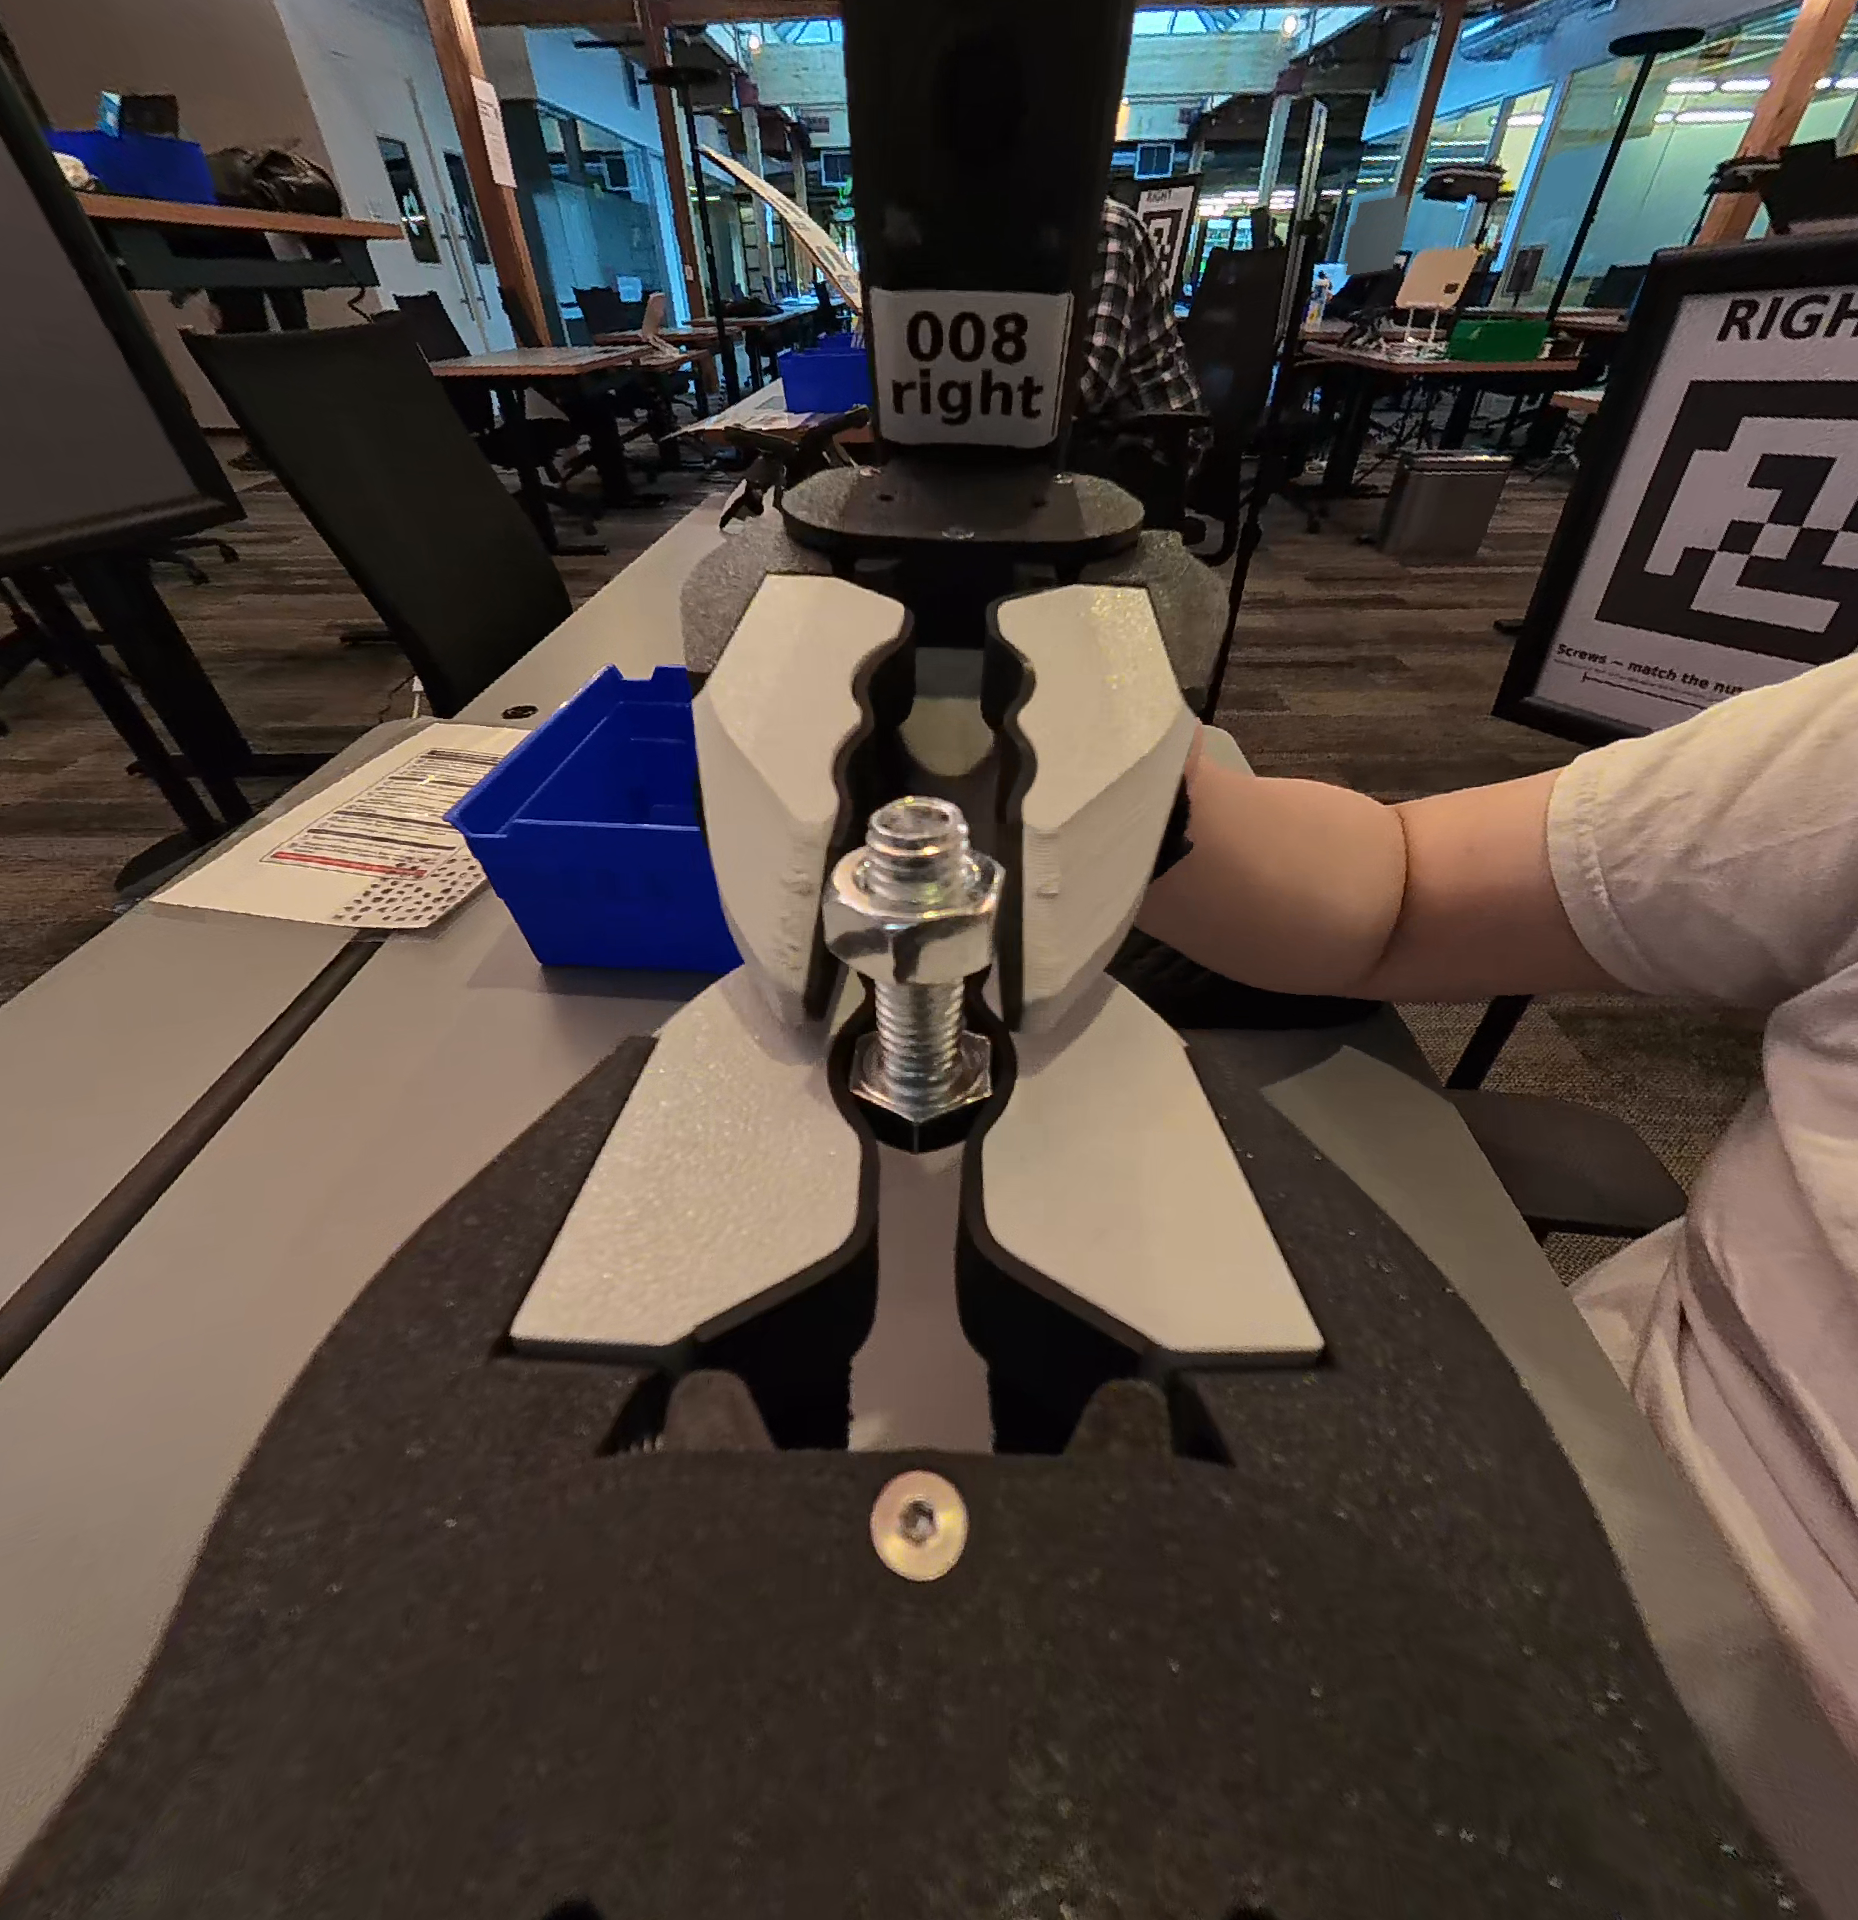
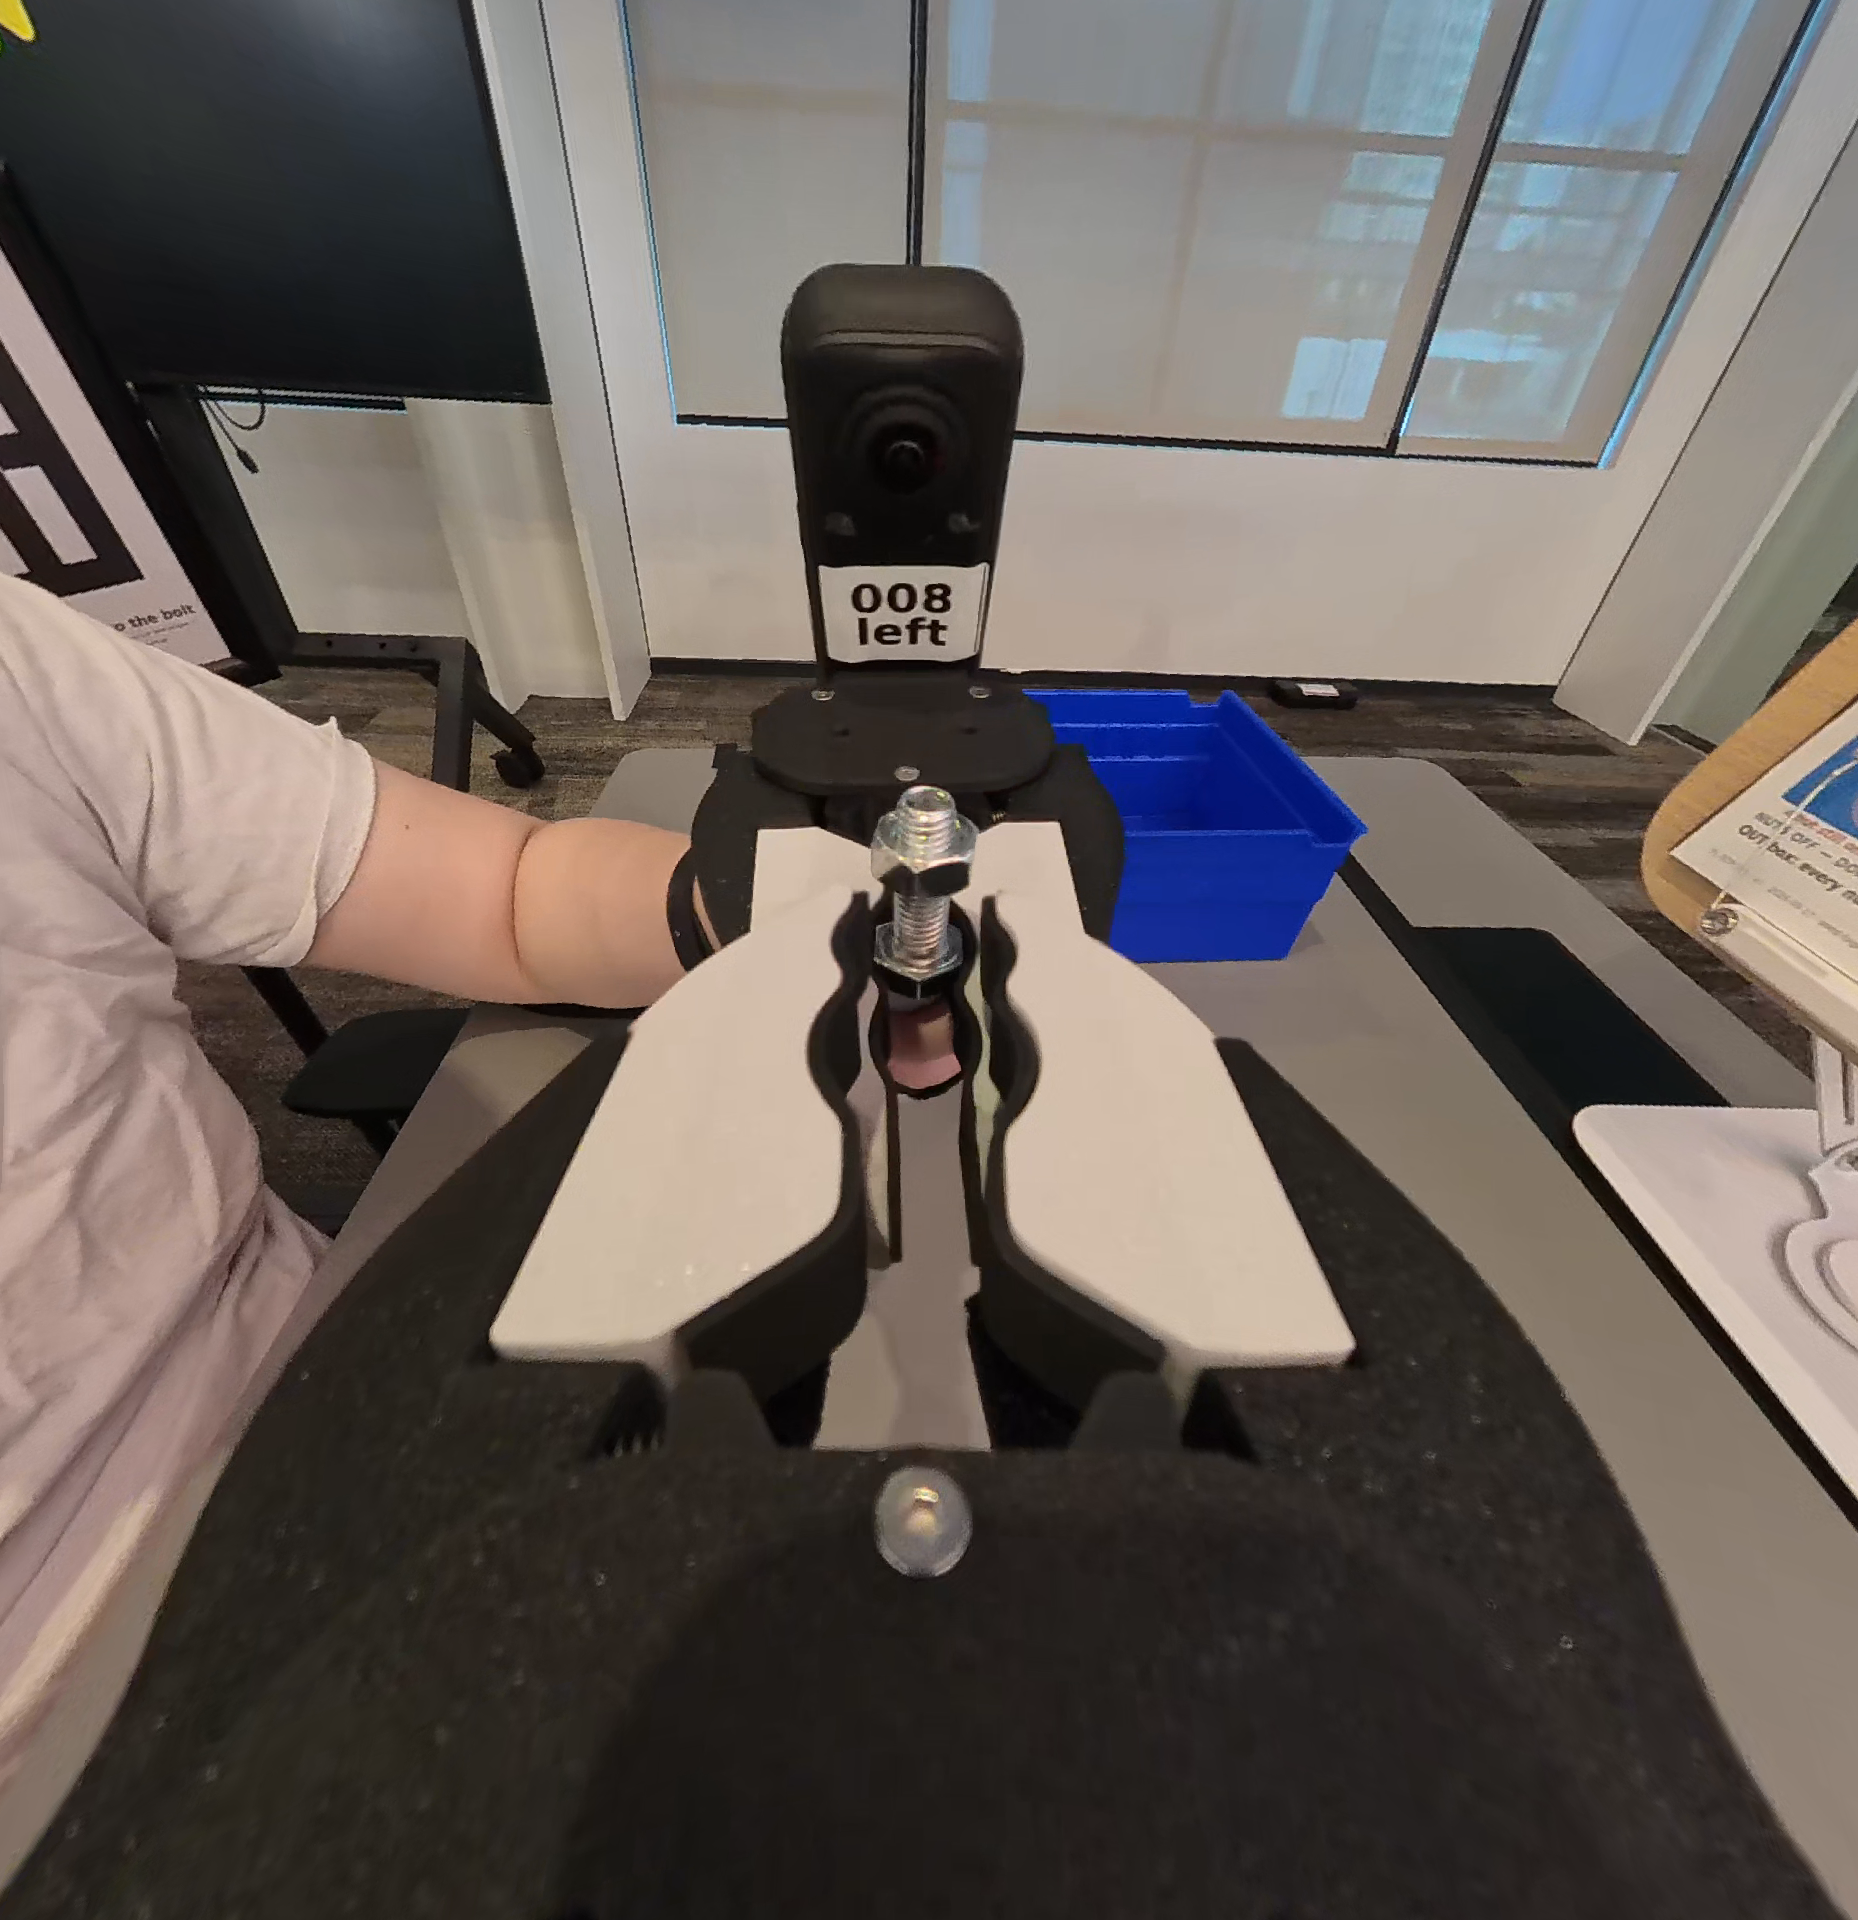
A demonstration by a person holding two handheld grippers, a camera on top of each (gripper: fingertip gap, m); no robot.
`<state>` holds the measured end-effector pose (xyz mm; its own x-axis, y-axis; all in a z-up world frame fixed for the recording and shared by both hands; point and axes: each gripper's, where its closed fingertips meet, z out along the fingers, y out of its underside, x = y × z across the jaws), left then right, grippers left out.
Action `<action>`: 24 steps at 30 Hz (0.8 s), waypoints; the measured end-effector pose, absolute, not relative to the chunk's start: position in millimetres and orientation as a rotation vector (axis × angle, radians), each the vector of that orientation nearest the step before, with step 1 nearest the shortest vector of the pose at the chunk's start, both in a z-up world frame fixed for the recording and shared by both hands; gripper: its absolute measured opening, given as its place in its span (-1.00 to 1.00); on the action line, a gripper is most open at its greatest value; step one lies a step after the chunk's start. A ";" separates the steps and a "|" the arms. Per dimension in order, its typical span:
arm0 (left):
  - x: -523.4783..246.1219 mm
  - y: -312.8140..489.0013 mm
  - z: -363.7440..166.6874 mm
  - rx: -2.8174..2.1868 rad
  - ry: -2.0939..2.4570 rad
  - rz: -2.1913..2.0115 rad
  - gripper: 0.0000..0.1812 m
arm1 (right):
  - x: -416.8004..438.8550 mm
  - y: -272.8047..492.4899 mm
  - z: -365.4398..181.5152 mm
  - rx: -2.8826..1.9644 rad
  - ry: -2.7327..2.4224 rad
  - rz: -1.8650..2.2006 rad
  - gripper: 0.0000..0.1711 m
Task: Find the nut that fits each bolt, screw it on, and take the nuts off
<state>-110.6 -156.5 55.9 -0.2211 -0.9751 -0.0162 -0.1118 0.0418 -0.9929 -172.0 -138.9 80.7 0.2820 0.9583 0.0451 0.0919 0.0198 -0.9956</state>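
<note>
**Two claws meet on one bolt above the desk**

In the left wrist view, the left claw point(image 1: 920, 1091) is nearest. Its two pale fingers point(image 1: 727, 1164) are pressed around the hexagonal head of a silver bolt point(image 1: 917, 1023), which stands upright between the fingertips. Higher on the threaded shaft sits a silver nut point(image 1: 909, 920), close to the free end of the bolt. The right claw point(image 1: 920, 935) comes from the opposite side and pinches this nut between its own fingertips, so both claws are in contact with the same assembly, held in the air above the grey desk point(image 1: 229, 1039).

The right wrist view shows the same meeting from the other side: the right claw point(image 2: 920, 914) is closed on the nut point(image 2: 920, 868), the bolt point(image 2: 917, 935) runs down into the left claw point(image 2: 920, 987) beyond it.

Farther off, a blue bin point(image 1: 603, 831) stands on the desk, beside a printed sheet point(image 1: 374, 831). A person's forearm point(image 1: 1372, 894) reaches in behind the right claw.
</note>
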 end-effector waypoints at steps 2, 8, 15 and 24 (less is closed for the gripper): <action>-111.1 -157.9 55.5 -1.153 1.486 -1.296 -0.89 | -172.0 -140.2 80.4 -1.366 -1.083 0.934 -0.79; -111.1 -158.3 52.0 -1.166 1.516 -1.269 -0.89 | -168.4 -141.0 79.7 -1.396 -1.083 0.979 -0.88; -110.9 -159.3 46.2 -1.194 1.551 -1.271 -0.89 | -168.9 -141.5 75.7 -1.408 -1.109 0.966 -0.90; -112.2 -159.7 44.5 -1.205 1.575 -1.262 -0.88 | -169.1 -141.7 75.3 -1.406 -1.109 0.977 -0.91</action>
<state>-112.2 -159.7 44.5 -0.2557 -0.9667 -0.0081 -0.2032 0.0619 -0.9772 -169.1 -141.7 75.3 0.2373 0.9714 0.0053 0.1170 -0.0231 -0.9929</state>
